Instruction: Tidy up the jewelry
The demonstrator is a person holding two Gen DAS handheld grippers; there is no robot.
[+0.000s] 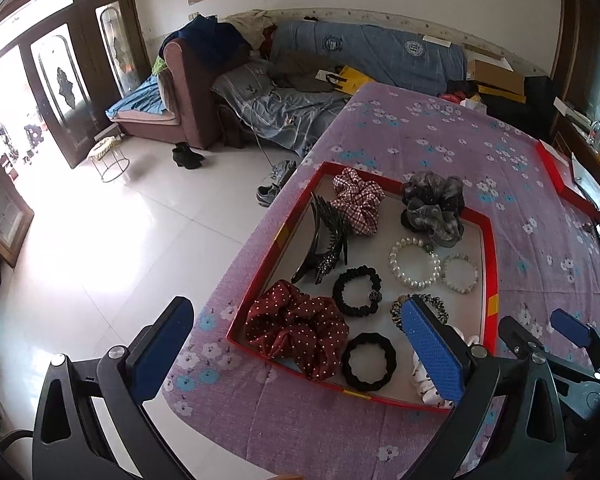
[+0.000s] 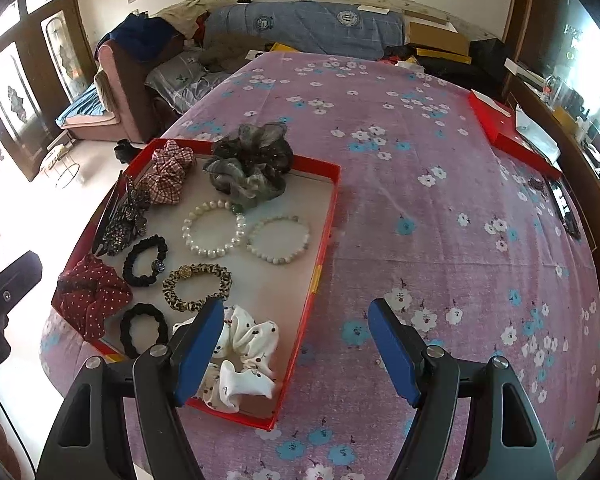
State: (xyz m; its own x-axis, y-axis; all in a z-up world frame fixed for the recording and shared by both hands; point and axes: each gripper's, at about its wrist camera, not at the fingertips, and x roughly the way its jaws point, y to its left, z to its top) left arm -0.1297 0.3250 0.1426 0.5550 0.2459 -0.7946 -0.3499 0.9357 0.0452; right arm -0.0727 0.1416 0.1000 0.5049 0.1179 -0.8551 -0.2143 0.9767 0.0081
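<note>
A shallow red tray (image 2: 325,236) lies on the purple flowered tablecloth and holds hair ties and bracelets. In it are a dark red dotted scrunchie (image 1: 296,330), a plaid scrunchie (image 1: 358,200), a grey scrunchie (image 2: 252,168), two pearl bracelets (image 2: 214,234), a black hair claw (image 1: 326,240), black hair ties (image 1: 358,290), a leopard hair tie (image 2: 196,286) and a white scrunchie (image 2: 246,350). My left gripper (image 1: 296,316) hovers open over the tray's near left corner, empty. My right gripper (image 2: 296,312) stands open above the tray's near right rim, one finger over the white scrunchie, gripping nothing.
A red box lid (image 2: 508,132) with papers lies at the table's far right, a dark phone-like object (image 2: 564,208) beside it. The table's left edge drops to a white tiled floor (image 1: 112,240). A cluttered sofa (image 1: 340,60) stands behind.
</note>
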